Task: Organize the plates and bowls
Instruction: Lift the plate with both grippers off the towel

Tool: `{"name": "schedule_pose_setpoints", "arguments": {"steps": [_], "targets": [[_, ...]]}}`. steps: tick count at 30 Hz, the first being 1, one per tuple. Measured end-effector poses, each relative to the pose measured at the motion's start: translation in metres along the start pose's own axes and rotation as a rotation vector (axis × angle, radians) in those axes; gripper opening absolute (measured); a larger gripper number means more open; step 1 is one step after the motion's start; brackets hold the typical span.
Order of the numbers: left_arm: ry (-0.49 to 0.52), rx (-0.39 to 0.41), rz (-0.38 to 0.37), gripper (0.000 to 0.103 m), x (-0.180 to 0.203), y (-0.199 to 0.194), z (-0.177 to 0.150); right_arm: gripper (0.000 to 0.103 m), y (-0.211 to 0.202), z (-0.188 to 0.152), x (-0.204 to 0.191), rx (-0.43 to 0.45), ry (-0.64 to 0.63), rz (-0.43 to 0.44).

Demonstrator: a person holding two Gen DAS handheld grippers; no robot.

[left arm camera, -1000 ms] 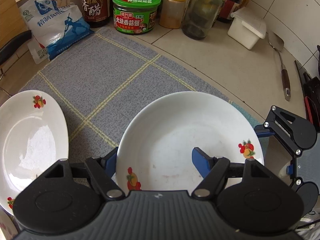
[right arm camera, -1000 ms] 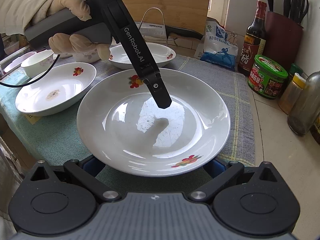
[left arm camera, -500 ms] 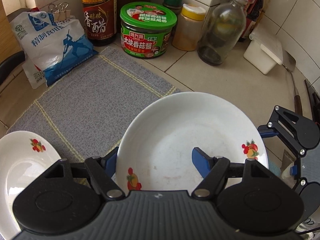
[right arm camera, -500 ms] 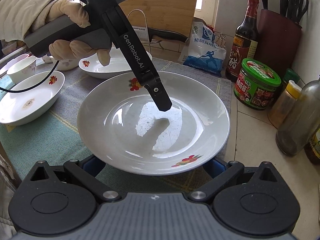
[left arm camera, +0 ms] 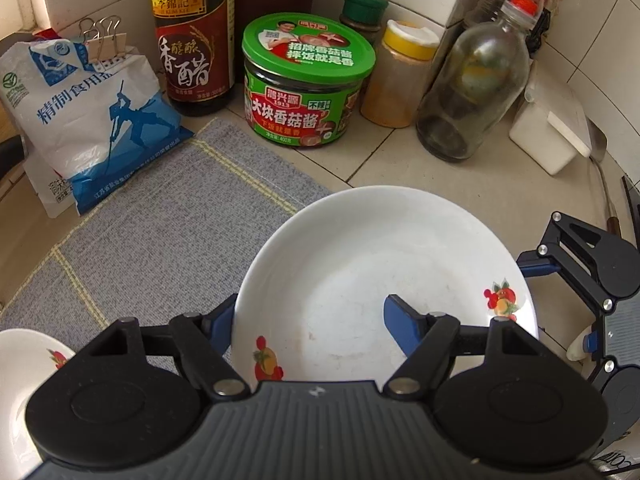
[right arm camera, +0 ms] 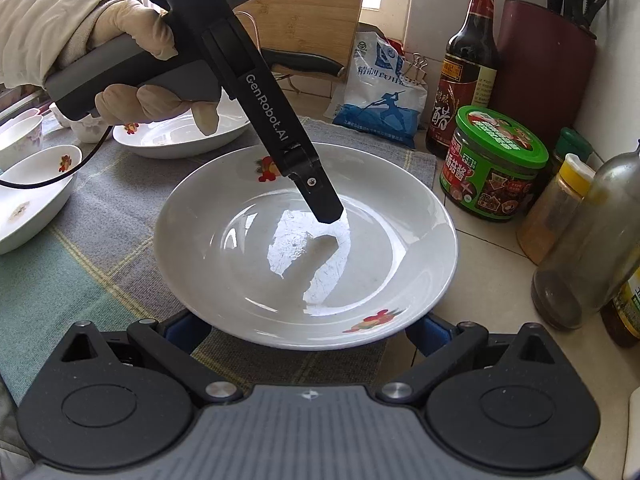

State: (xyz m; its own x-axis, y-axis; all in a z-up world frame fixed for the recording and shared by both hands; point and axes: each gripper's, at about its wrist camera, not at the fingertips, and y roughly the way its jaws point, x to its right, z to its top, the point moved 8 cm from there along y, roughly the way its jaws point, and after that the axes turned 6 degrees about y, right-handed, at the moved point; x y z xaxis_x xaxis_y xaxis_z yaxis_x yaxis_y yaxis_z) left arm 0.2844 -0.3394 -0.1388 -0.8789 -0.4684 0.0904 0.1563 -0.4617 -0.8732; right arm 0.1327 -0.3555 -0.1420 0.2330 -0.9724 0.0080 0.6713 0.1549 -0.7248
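A white plate [left arm camera: 380,280] [right arm camera: 304,264] with fruit prints hangs over the corner of the grey checked cloth [left arm camera: 160,220] and the tiled counter. My left gripper [left arm camera: 310,314] is shut on it: one blue finger [left arm camera: 400,320] lies inside the dish, the other [left arm camera: 222,320] sits outside under the rim. In the right wrist view that inner finger [right arm camera: 320,196] rests near the plate's centre. My right gripper [right arm camera: 304,334] has its jaws wide apart, with the tips hidden under the plate's near rim.
Just beyond the plate stand a green-lidded jar [left arm camera: 308,80], a vinegar bottle [left arm camera: 192,36], a salt bag [left arm camera: 92,120], a yellow-lidded jar [left arm camera: 400,76], a glass bottle [left arm camera: 476,88] and a white box [left arm camera: 552,128]. Two more plates [right arm camera: 180,136] [right arm camera: 28,200] lie on the cloth.
Both grippers have carried the plate across the cloth toward the jars and bottles. The other plates have slid away to the left of both views. The grip looks unchanged.
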Motion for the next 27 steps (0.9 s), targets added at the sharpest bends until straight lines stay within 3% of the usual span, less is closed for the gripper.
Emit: {"name": "schedule_pose_setpoints", "arguments": {"steps": [17,20,27], "targets": [[0.014,0.012,0.018,0.077,-0.004,0.01,0.002,0.103,0.004,-0.002,0.007,0.0,0.001,-0.023],[0.023,0.025,0.03,0.082,-0.001,0.005,0.002,0.103,0.003,-0.003,0.006,0.0,0.009,-0.022],[0.017,0.075,0.094,0.084,0.005,-0.026,-0.005,0.103,-0.007,-0.004,0.005,0.004,0.054,-0.053]]}}
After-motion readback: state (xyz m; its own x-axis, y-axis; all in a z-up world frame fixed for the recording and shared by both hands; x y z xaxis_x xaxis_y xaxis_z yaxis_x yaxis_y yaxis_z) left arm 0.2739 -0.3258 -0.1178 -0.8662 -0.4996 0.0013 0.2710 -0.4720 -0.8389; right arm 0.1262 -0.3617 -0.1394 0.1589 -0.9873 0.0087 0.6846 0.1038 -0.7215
